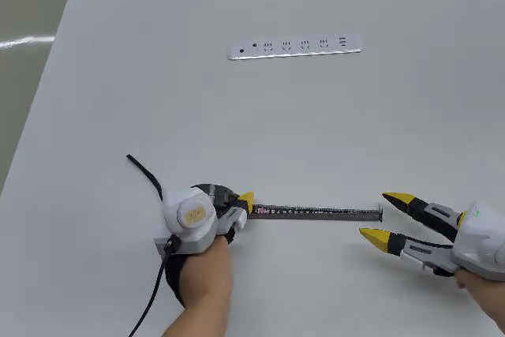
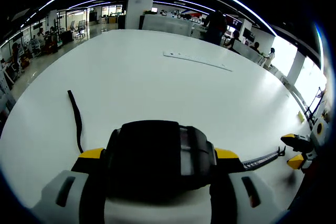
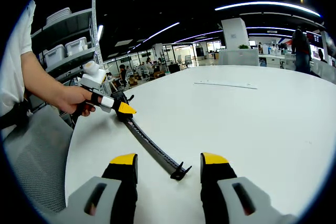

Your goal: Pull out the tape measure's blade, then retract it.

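White tabletop (image 1: pixel 237 116), wide and mostly bare. White power strip (image 1: pixel 294 46) lies flat at the far side, well apart from the work.

Left tool (image 1: pixel 234 212) at near left, held in a person's hand. Its jaws are clamped on the tape measure (image 1: pixel 215 193). In the left gripper view the black case (image 2: pixel 157 158) sits between the two yellow tips, gripped on both sides.

Right tool (image 1: pixel 387 216) at near right, jaws spread wide and holding nothing, yellow tips pointing left toward the blade end.

Blade (image 1: pixel 316 212) is pulled out, running flat along the tabletop from the case to the right. Dark face with markings, too small to read. Right gripper view shows the blade (image 3: pixel 152 148) coming in from the left tool (image 3: pixel 118 107) toward the camera.

Thin black strap (image 1: pixel 146 175) trails from the case out to the left, lying loose on the tabletop. It also shows in the left gripper view (image 2: pixel 77 119).

End hook (image 1: pixel 379 213) sits in the gap between the right tool's tips. In the right gripper view the hook (image 3: pixel 179 171) touches neither jaw.
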